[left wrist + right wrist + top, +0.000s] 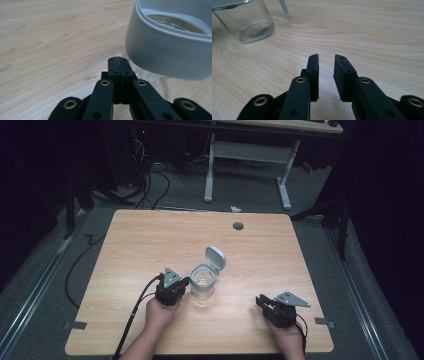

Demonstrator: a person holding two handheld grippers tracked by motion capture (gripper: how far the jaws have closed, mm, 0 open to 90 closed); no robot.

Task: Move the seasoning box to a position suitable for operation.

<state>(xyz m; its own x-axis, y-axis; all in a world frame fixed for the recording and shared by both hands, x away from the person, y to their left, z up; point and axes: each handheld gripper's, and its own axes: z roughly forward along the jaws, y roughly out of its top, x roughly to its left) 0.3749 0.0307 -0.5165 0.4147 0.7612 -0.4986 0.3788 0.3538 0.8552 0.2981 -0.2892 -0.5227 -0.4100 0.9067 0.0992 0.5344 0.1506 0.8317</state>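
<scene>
Item count: one desk [140, 240] carrying one clear glass jar [202, 287] fitted with one grey collar [160, 52] and one hinged lid [215, 256]. Two grippers: left gripper [183, 282] and right gripper [260, 301]. Two hands: left hand [159, 312], right hand [286, 336]. One round grommet [238, 226] in the desk.

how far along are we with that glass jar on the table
Done: the jar stands upright with its flip lid swung open, and it looks empty. In hand: the left claw, jaws shut, sits right beside the jar's grey collar. The right claw, slightly open, holds nothing. Left: likely closing the lid.
</scene>
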